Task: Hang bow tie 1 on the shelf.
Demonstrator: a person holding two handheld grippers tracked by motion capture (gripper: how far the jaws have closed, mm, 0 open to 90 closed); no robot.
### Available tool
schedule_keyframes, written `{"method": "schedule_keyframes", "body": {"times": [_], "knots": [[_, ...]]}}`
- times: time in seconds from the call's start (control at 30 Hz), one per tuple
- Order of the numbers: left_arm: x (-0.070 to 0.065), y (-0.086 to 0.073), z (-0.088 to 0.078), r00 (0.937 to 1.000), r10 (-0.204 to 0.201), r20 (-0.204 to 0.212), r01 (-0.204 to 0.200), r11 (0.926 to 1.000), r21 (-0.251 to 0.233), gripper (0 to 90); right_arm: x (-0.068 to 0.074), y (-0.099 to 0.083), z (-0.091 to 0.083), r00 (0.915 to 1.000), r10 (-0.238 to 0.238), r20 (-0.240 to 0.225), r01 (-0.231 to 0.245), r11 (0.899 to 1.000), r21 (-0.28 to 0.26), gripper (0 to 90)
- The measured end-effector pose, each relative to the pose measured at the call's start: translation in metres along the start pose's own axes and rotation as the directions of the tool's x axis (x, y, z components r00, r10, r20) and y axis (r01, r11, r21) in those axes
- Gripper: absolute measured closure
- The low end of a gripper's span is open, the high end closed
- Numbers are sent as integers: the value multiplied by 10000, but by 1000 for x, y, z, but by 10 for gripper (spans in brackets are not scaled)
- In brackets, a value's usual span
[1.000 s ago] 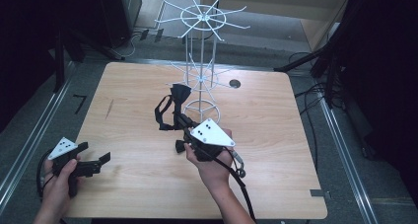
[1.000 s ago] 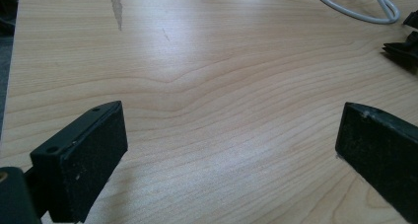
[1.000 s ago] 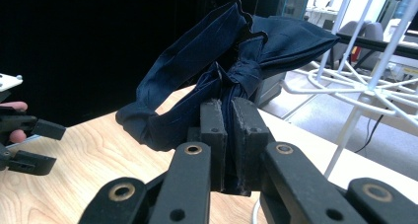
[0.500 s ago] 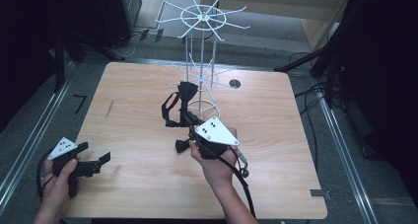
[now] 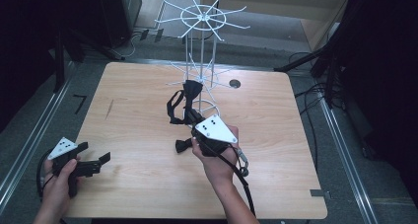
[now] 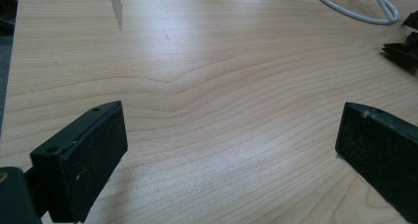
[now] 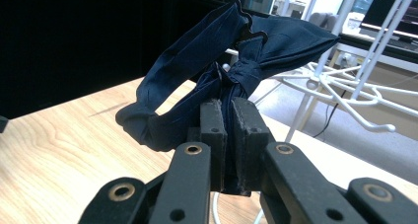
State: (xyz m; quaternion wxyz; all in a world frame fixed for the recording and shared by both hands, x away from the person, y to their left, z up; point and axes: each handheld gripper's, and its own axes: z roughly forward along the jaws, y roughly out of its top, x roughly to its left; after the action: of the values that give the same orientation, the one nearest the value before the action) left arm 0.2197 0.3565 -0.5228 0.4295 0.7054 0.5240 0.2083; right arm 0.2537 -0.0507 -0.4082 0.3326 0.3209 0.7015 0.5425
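Note:
A dark blue knotted fabric band (image 5: 183,101) hangs in the air beside the pole of a white wire rack (image 5: 202,46). My right gripper (image 5: 191,119) is shut on it from below. In the right gripper view the two pads pinch the fabric band (image 7: 197,71) just under its knot, with the right gripper (image 7: 226,113) pointing at the rack's lower hooks (image 7: 345,86). The band's top end overlaps those hooks; I cannot tell whether it touches them. My left gripper (image 5: 93,153) rests open at the table's front left, and the left gripper (image 6: 231,145) has bare wood between its pads.
The rack stands at the back middle of the wooden table (image 5: 296,160), and its white wire base ring (image 6: 355,12) lies on the wood. A round hole (image 5: 234,84) sits behind the rack. Dark stands and cables surround the table.
The held band and my right gripper have shifted slightly to the right, closer to the rack's pole. The left gripper has not moved.

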Motion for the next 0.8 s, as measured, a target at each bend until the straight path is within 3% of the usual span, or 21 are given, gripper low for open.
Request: {"method": "schedule_keyframes", "body": {"times": [0.8], "knots": [[-1, 0, 0, 10000, -22, -35, 22, 10000, -35, 0, 1, -10, 13, 9983, -136, 572, 103, 9983, 582, 853]]}}
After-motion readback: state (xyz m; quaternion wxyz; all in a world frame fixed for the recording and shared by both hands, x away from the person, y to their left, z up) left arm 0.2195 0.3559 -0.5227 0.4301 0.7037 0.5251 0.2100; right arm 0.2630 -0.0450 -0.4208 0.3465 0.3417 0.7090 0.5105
